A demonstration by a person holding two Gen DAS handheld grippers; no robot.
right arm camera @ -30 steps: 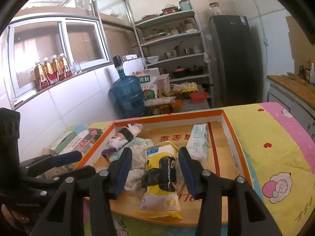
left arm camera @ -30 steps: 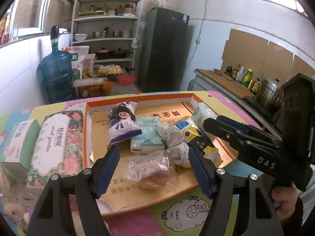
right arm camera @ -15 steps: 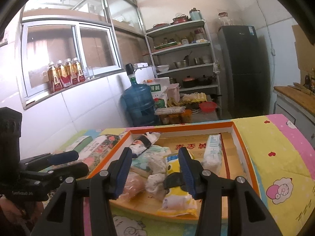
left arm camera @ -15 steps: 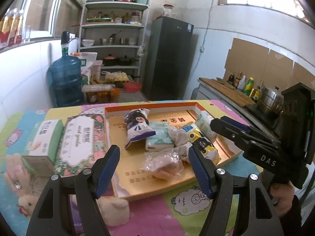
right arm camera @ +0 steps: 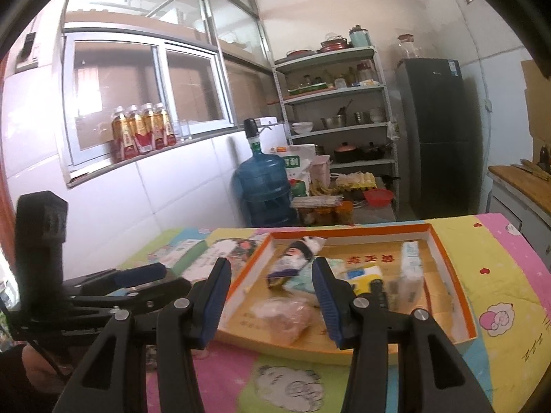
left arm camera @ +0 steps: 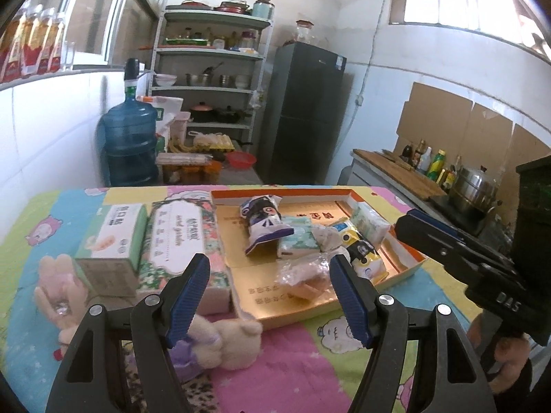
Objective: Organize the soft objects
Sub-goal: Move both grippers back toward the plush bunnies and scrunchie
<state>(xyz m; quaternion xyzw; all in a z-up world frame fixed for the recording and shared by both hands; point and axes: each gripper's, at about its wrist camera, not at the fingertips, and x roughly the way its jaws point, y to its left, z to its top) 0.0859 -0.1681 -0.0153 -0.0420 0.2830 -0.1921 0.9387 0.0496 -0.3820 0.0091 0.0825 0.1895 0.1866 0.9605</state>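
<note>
In the left wrist view the left gripper (left arm camera: pixel 270 297) hangs above the near edge of the table with its blue-padded fingers (left arm camera: pixel 187 297) spread wide and nothing between them. Soft packets already lie gathered in the orange-rimmed box lid (left arm camera: pixel 406 266): a purple-and-white snack bag (left arm camera: pixel 263 222), a pale green tissue pack (left arm camera: pixel 298 241), a yellow pouch (left arm camera: pixel 360 251) and a clear bag of bread (left arm camera: pixel 303 273) at the near rim, probably grouped there to keep them together. Left of the lid stand two tissue boxes (left arm camera: pixel 182 237); nearer still lie a cream plush toy (left arm camera: pixel 229 342) under the left finger and a pink plush rabbit (left arm camera: pixel 56 287), both outside the lid and likely the next to sort. Compared with a second ago this camera sits higher and farther back, so the plush toys and more tablecloth (left arm camera: pixel 296 375) now show. In the right wrist view the right gripper (right arm camera: pixel 272 297) is likewise spread and empty, poised over the lid's near left corner above the bread bag. A second ago its fingers straddled the yellow pouch close up; now it has pulled back and the pouch lies in the lid to its right.
</note>
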